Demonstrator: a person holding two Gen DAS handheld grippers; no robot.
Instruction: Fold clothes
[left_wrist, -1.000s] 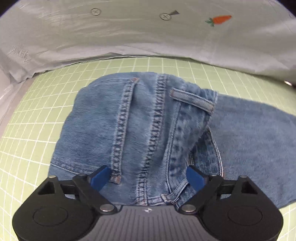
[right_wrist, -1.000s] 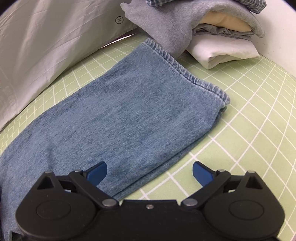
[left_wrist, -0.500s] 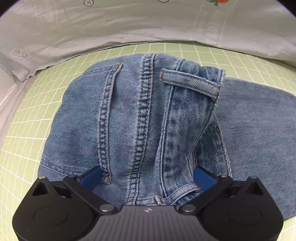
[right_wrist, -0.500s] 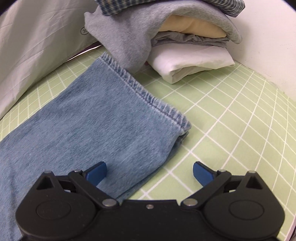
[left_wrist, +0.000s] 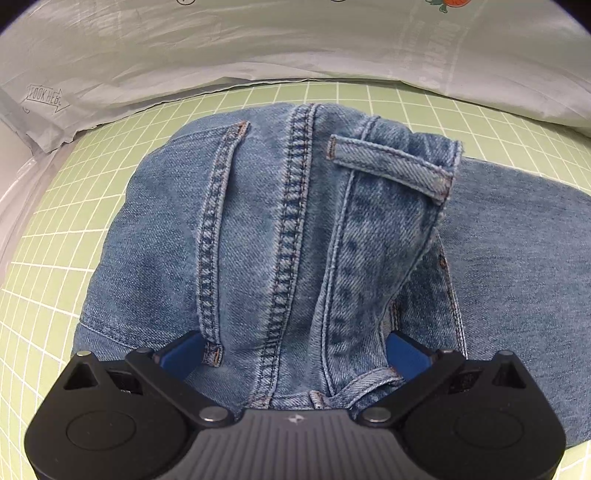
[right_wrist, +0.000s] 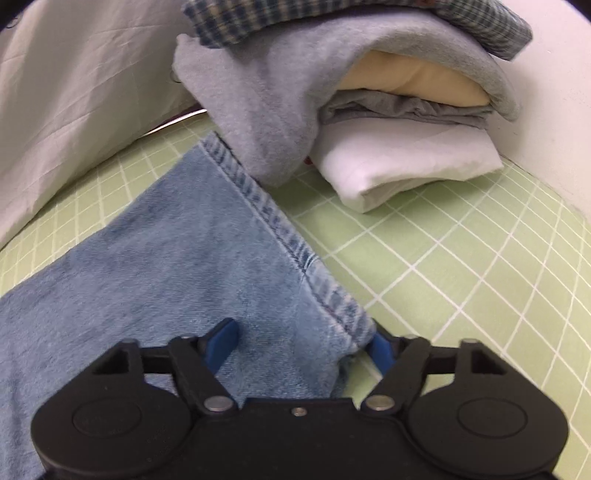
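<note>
On green mat (right_wrist: 461, 258), jeans (right_wrist: 166, 266), right tool (right_wrist: 303, 343) closing

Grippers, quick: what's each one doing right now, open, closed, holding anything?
Left gripper: open wide, fingers straddling the jeans at the waistband end, no grip.
Right gripper: has just been closing around the jeans' hem corner; whether it is gripped cannot be told.

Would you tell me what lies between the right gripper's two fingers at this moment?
In the right wrist view, the hem corner of the jeans lies between the fingers of the right gripper, whose jaws have just been closing over it.
</note>
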